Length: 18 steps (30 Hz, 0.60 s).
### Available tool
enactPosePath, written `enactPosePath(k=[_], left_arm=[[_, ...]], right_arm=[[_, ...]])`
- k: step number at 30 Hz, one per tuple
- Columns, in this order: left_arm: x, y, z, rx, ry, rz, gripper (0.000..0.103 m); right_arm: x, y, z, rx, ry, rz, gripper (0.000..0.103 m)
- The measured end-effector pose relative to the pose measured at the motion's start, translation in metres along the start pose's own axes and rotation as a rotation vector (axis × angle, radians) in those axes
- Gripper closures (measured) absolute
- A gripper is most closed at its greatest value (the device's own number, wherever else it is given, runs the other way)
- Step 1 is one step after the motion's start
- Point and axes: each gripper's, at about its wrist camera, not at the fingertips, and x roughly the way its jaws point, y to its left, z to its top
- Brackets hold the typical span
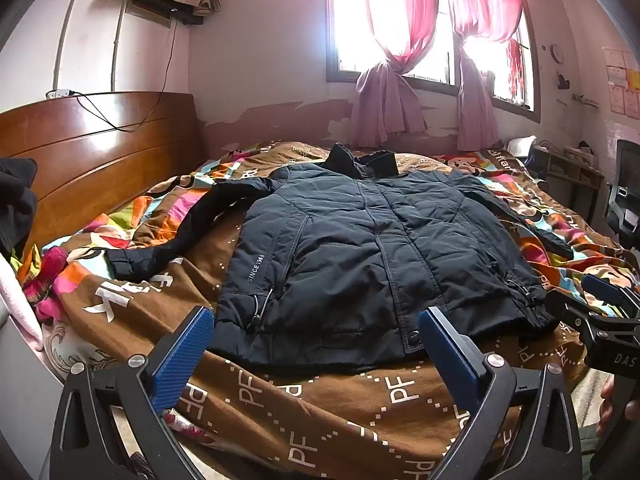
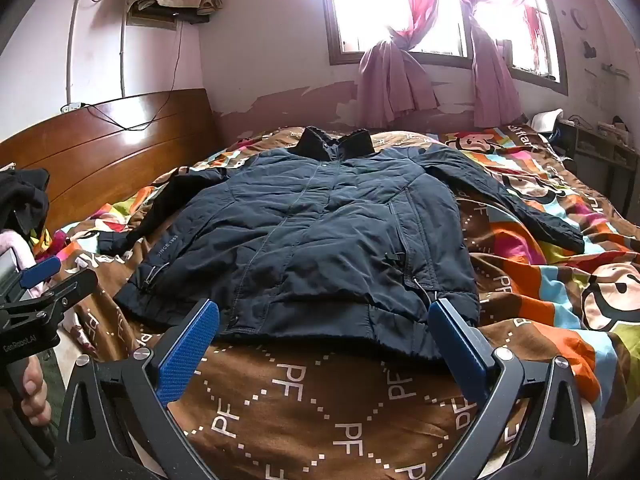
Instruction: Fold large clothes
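1. Nearest, the left gripper (image 1: 316,320) has its blue fingers (image 1: 182,356) spread wide with nothing between them, poised just short of the near hem of the jacket.
2. The right gripper (image 2: 326,316) stands the same way, its blue fingers (image 2: 188,354) wide apart and empty, also just off the hem; a hand (image 2: 34,390) holding the left gripper's handle shows at the near left edge of the right wrist view.
3. Under both lies a brown bedcover (image 1: 360,412) printed with white "PF" letters and bright cartoon patches.
4. The dark navy jacket (image 1: 372,252) lies flat on the bedcover, front up, hem near, collar far, in the middle of the bed.
5. Its left sleeve (image 1: 180,232) stretches out to the left and its right sleeve (image 2: 516,204) to the right.
6. At the left stands a wooden headboard (image 1: 100,152), with dark clothes (image 1: 16,200) heaped near it.
7. Farthest, a bright window (image 1: 400,20) with pink curtains (image 1: 384,96) tied in bunches sits in the far wall.
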Motion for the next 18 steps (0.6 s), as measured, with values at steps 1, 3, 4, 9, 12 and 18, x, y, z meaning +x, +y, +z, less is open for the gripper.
enactPosePath(k=[1, 3, 4, 9, 12, 18], left_arm=[[0.0, 0.0001, 0.0, 0.0, 0.0, 0.0, 0.0], [0.0001, 0.0002, 0.0001, -0.001, -0.001, 0.0, 0.0], [0.0002, 0.0003, 0.0002, -0.001, 0.0, 0.0, 0.0], [-0.0001, -0.0001, 0.0, 0.001, -0.001, 0.001, 0.0], [-0.0002, 0.0003, 0.0, 0.0, -0.001, 0.001, 0.0], [-0.0001, -0.0001, -0.0001, 0.001, -0.001, 0.002, 0.0]], right_arm=[[0.0001, 0.0, 0.0, -0.001, 0.0, -0.001, 0.001], [0.0002, -0.0001, 0.0, 0.0, 0.001, -0.001, 0.001], [0.0002, -0.0001, -0.0001, 0.001, 0.001, 0.0, 0.001], [0.0004, 0.0, -0.0002, 0.001, 0.001, 0.0, 0.001], [0.0006, -0.0005, -0.0002, 0.002, 0.002, 0.001, 0.001], [0.0008, -0.0005, -0.0004, 0.004, 0.003, 0.002, 0.001]])
